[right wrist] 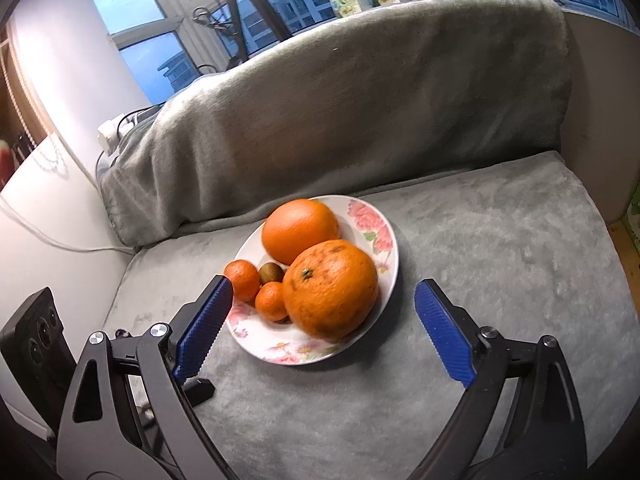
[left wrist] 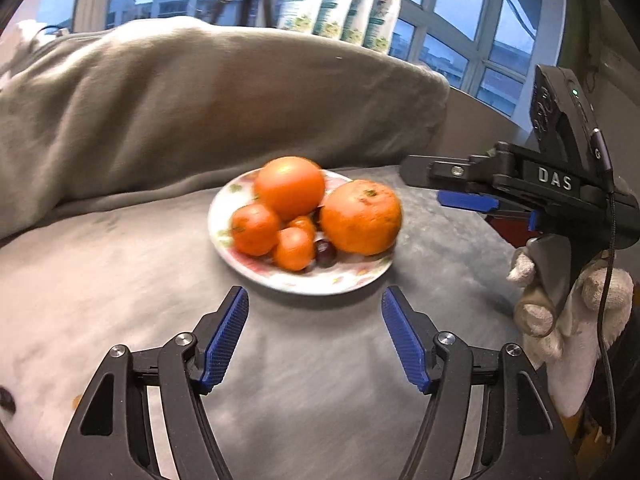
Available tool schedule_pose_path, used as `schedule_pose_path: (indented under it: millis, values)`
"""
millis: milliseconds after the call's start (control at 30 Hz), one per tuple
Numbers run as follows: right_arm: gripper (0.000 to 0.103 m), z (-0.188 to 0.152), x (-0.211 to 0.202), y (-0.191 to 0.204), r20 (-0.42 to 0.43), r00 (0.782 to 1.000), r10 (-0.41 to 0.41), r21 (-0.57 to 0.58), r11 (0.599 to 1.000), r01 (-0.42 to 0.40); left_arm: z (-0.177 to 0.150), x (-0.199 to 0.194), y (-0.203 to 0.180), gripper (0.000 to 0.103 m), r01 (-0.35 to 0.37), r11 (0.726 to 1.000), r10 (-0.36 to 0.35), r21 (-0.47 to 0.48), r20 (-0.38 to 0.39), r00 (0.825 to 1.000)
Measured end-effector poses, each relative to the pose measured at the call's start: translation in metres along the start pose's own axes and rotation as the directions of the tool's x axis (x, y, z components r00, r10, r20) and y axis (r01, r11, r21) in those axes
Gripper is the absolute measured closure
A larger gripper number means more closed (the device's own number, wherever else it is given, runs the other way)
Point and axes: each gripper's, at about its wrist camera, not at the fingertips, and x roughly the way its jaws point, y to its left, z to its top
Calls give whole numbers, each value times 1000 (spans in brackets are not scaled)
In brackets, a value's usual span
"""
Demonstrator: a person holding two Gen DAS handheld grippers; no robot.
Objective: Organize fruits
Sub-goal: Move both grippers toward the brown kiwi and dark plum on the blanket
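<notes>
A white flowered plate (left wrist: 348, 282) (right wrist: 378, 224) rests on the grey cushion. It holds a smooth large orange (left wrist: 290, 186) (right wrist: 300, 228), a speckled large orange (left wrist: 360, 216) (right wrist: 332, 288), small tangerines (left wrist: 254, 230) (right wrist: 242, 280), a dark round fruit (left wrist: 326, 254) and a brownish one (right wrist: 272, 272). My left gripper (left wrist: 314, 300) hangs open just short of the plate's near rim, nothing between its blue pads. My right gripper (right wrist: 324, 282) (left wrist: 424, 184) is wide open at the plate's right side. Its pads flank the speckled orange in its own view without touching it.
A grey blanket (right wrist: 360, 100) covers the sofa back behind the plate. A gloved hand (left wrist: 560, 312) holds the right gripper's handle. A white power strip and cable (right wrist: 110, 132) lie at the far left. Flowered packets (left wrist: 344, 12) and a tripod (right wrist: 244, 12) stand by the window.
</notes>
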Motion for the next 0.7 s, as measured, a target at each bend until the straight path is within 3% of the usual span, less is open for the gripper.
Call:
schedule_pose_path:
  millis: [333, 700]
  values:
    - [9, -20, -2, 40, -29, 998, 48, -103, 993, -51, -19, -41, 41, 34, -87, 992, 90, -87, 30, 995]
    - [9, -36, -1, 104, -38, 993, 108, -260, 959, -114, -42, -92, 80, 34, -227, 963, 238, -142, 69, 969]
